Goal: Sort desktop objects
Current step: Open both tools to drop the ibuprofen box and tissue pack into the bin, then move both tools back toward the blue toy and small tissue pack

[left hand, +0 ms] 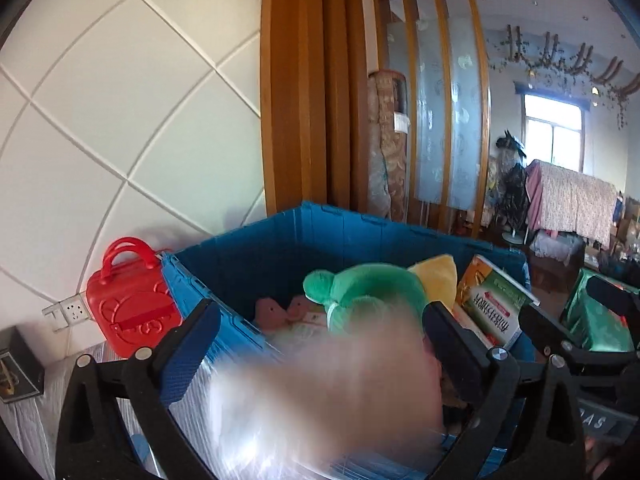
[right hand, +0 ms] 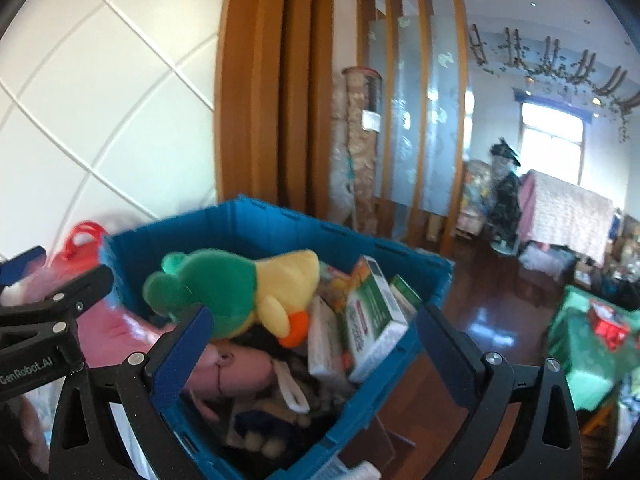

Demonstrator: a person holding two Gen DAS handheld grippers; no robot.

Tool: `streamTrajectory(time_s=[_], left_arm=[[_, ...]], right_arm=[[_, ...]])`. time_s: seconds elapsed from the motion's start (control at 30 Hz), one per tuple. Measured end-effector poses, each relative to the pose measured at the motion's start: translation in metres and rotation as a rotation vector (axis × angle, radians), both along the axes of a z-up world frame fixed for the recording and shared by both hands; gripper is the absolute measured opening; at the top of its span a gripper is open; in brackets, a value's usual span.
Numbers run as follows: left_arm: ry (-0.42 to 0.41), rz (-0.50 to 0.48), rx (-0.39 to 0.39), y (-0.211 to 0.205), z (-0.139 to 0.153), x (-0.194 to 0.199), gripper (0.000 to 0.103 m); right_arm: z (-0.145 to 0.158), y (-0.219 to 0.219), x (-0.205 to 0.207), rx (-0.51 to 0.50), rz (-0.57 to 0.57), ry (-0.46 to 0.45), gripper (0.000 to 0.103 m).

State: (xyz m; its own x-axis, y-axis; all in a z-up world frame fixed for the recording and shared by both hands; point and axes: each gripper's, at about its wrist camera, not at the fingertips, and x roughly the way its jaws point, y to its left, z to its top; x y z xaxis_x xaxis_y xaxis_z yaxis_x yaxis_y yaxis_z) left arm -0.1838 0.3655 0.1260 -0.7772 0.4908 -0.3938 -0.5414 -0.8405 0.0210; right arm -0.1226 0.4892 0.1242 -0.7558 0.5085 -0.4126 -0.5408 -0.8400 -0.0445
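A blue plastic crate (left hand: 280, 236) (right hand: 256, 232) holds a green and yellow plush duck (right hand: 236, 292) (left hand: 372, 288), pink plush toys (right hand: 236, 372) and green and white boxes (right hand: 372, 320) (left hand: 496, 304). My left gripper (left hand: 320, 344) is open over the crate's near side; a blurred pale, clear-wrapped thing (left hand: 320, 392) lies between its fingers, and I cannot tell whether they touch it. My right gripper (right hand: 312, 344) is open and empty above the crate's contents. The left gripper also shows at the left edge of the right wrist view (right hand: 44, 308).
A red toy case (left hand: 128, 300) stands against the white wall left of the crate. A dark box (left hand: 20, 364) sits at far left. A green-covered table (right hand: 588, 340) stands to the right. Wooden floor (right hand: 480, 308) lies beyond the crate.
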Motion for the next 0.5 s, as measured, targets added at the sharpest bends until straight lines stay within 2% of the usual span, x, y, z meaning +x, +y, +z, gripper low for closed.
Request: streamTrajectory(time_s=[0.23, 0.33, 0.4, 0.5], left_arm=[[-0.012, -0.063, -0.043, 0.049, -0.029, -0.009, 0.103], [-0.014, -0.073, -0.09, 0.069, -0.038, -0.01, 0.103], [-0.012, -0.063, -0.074, 0.064, -0.04, -0.006, 0.103], [-0.026, -0.017, -0.052, 0.035, -0.044, -0.004, 0.103]], right_arm=[[-0.012, 0.019, 0.016, -0.035, -0.014, -0.015, 0.103], [-0.012, 0.025, 0.02, -0.043, 0.05, -0.005, 0.103], [-0.015, 0.024, 0.018, -0.038, 0.086, -0.018, 0.103], [-0.017, 0.013, 0.012, -0.053, 0.151, -0.008, 0.103]])
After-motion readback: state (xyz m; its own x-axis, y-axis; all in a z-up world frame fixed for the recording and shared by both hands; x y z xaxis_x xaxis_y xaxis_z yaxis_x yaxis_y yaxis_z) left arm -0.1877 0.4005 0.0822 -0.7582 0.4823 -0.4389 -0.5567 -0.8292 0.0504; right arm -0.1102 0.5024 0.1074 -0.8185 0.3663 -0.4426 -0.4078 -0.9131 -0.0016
